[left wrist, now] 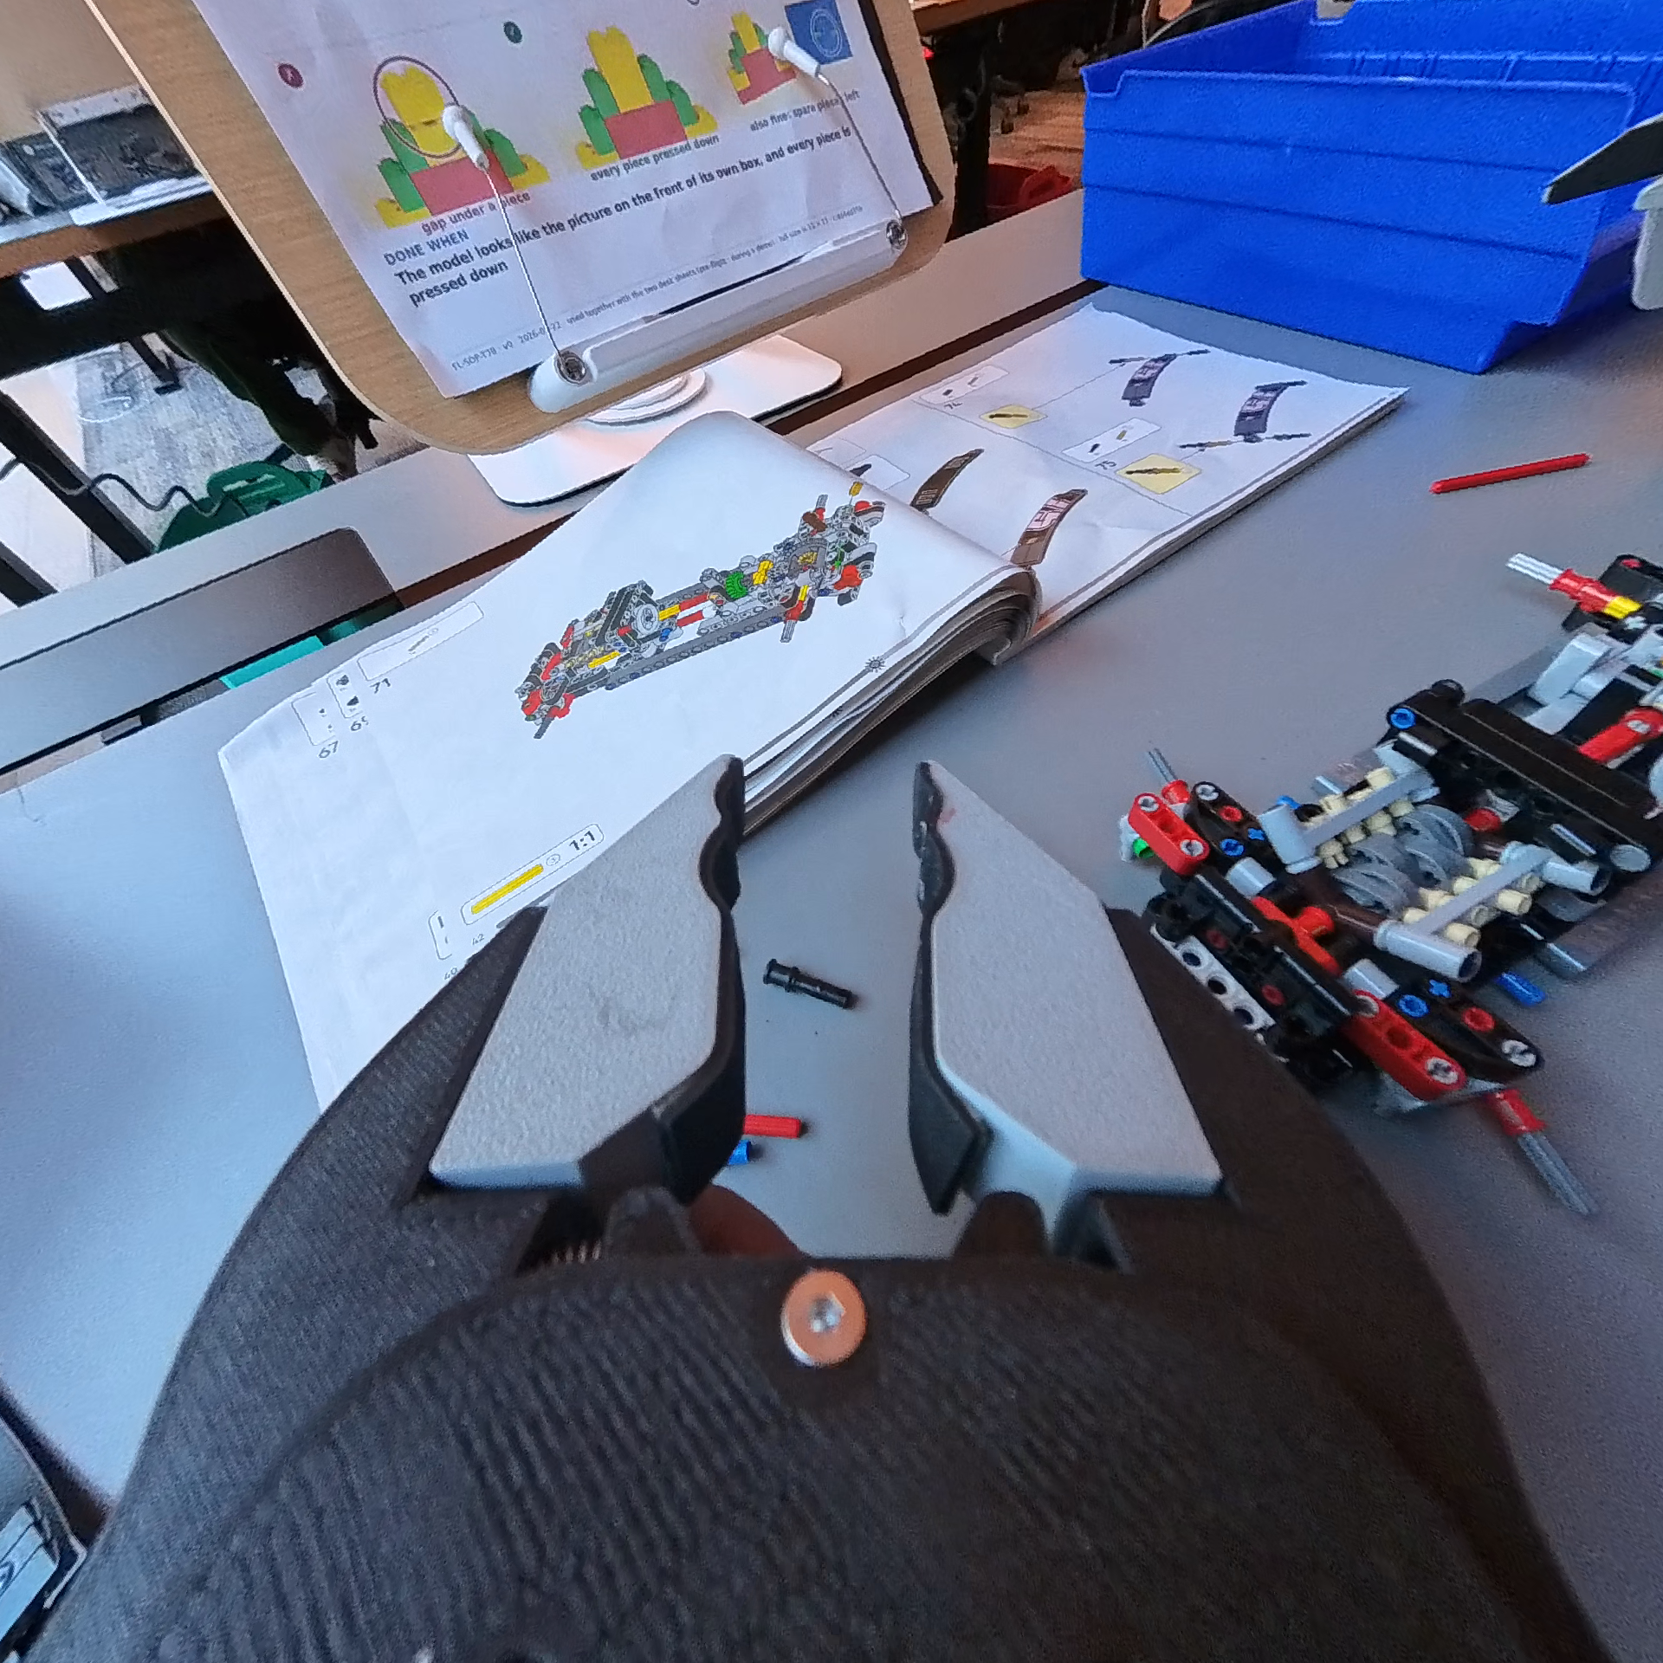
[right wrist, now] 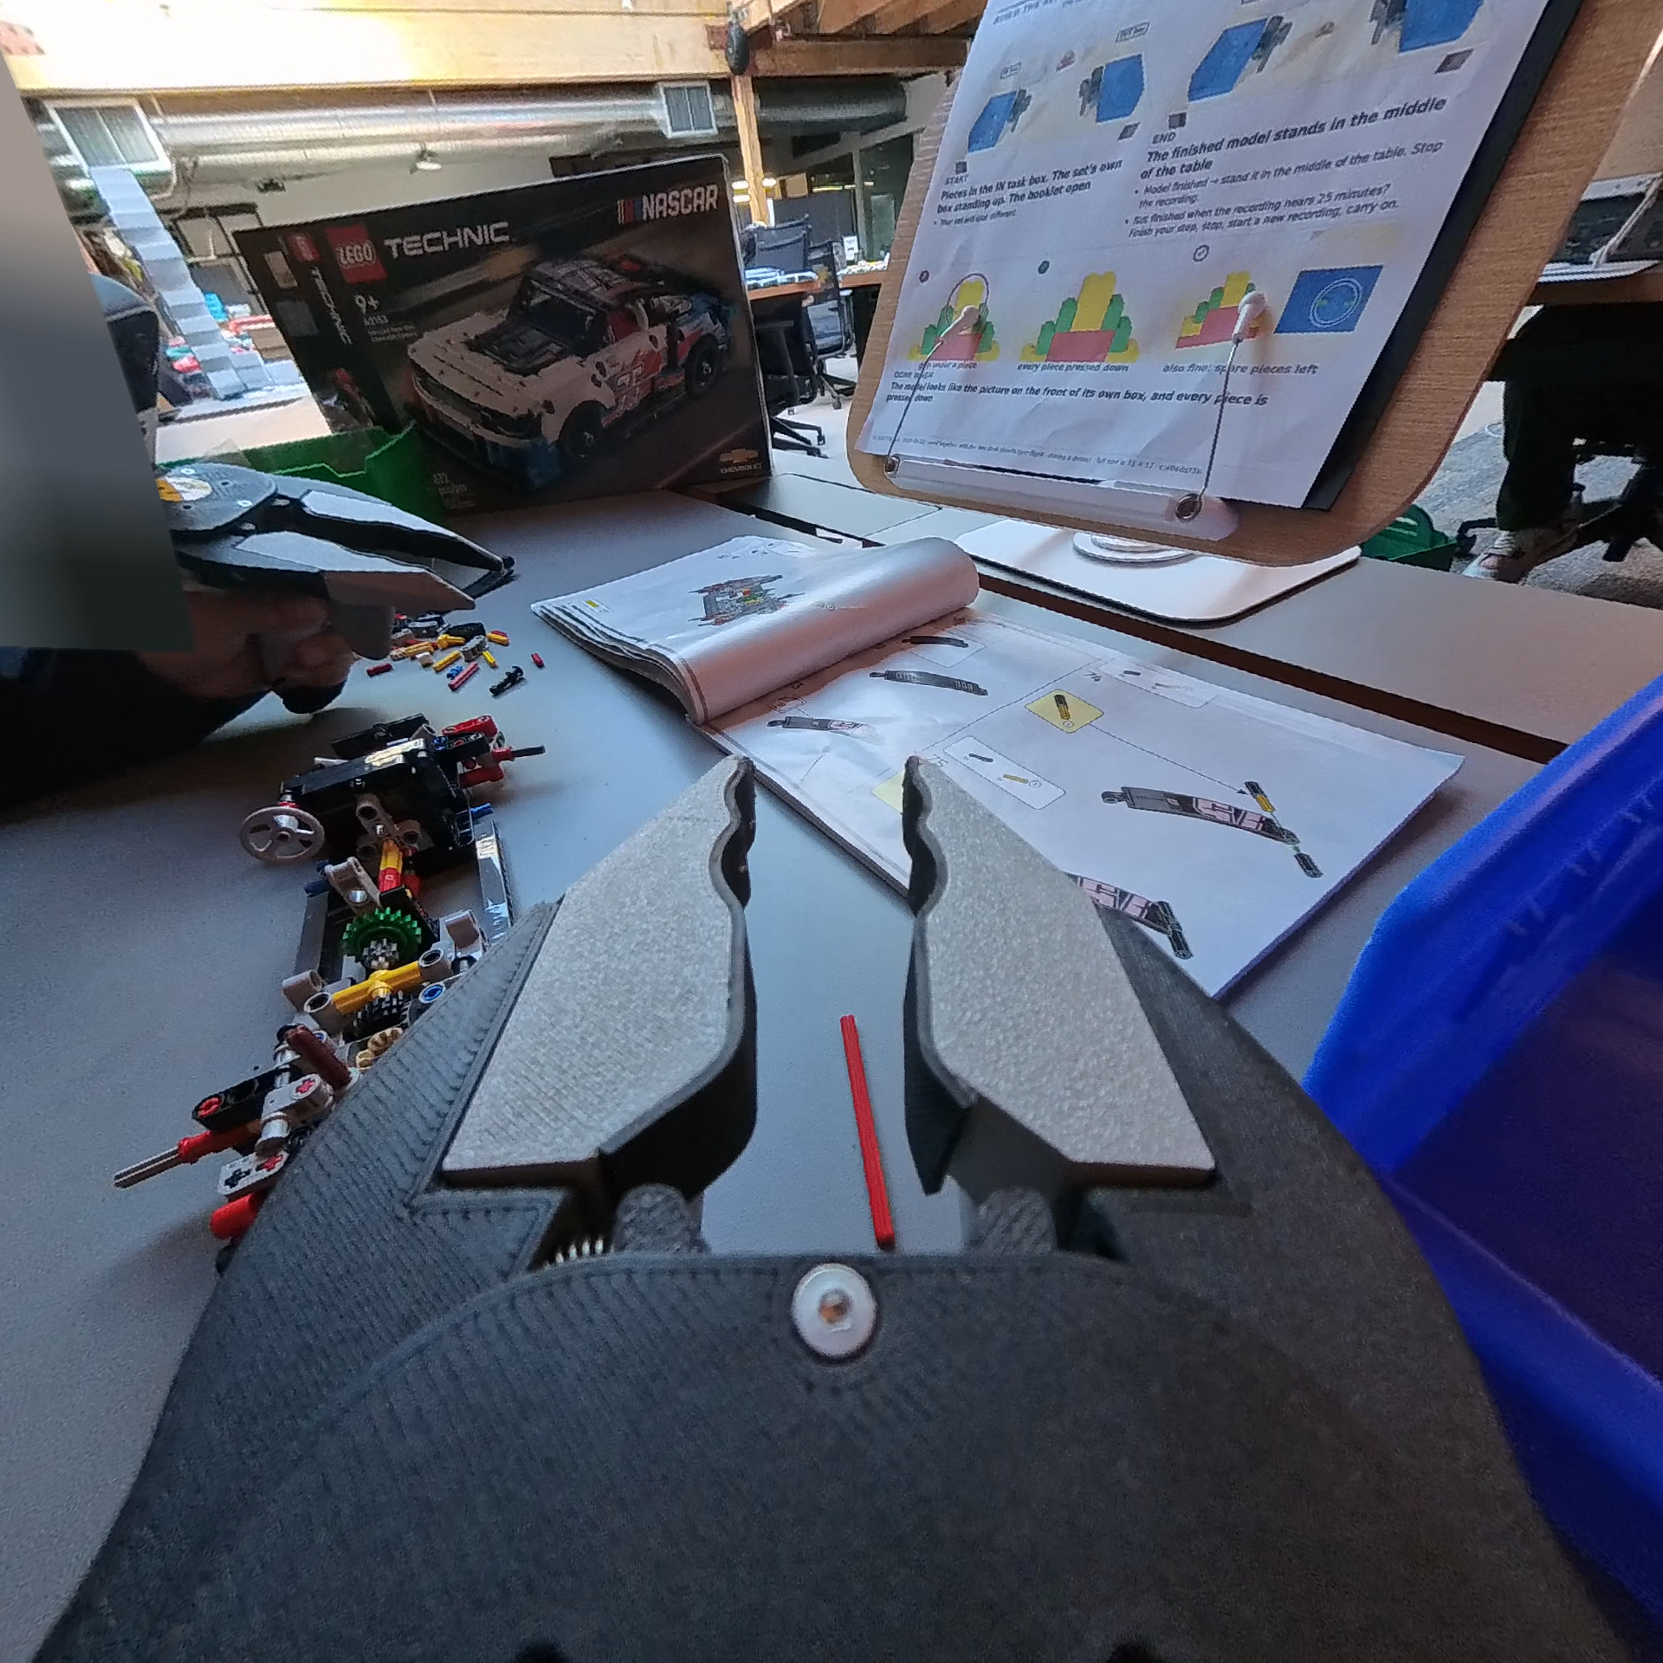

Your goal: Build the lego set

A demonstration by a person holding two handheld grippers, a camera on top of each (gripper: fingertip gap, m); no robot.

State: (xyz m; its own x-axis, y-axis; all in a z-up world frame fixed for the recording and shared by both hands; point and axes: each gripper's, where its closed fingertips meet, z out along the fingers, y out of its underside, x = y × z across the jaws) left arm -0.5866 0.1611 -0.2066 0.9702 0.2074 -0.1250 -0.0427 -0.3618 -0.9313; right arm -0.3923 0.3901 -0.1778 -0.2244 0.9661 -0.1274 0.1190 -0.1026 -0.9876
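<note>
My left gripper (left wrist: 828, 792) is open and empty above the grey table, at the near edge of an open instruction booklet (left wrist: 630, 630). A small black pin (left wrist: 807, 983) lies on the table below its fingers, with a red pin (left wrist: 772, 1126) and a blue one nearer the palm. The part-built brick chassis (left wrist: 1404, 855) lies to its right. My right gripper (right wrist: 826, 783) is open and empty over the table beside the booklet (right wrist: 1035, 720). A long thin red axle (right wrist: 866, 1129) lies on the table under it. The chassis (right wrist: 378, 882) is to its left. The left gripper (right wrist: 378, 558) shows at far left over loose small parts (right wrist: 459, 652).
A blue bin (left wrist: 1350, 180) stands at the right, close to my right gripper (right wrist: 1530, 1080). A wooden stand with a printed sheet (left wrist: 576, 180) stands behind the booklet. The set's box (right wrist: 513, 333) stands upright at the back. A red axle (left wrist: 1510, 472) lies near the booklet's right page.
</note>
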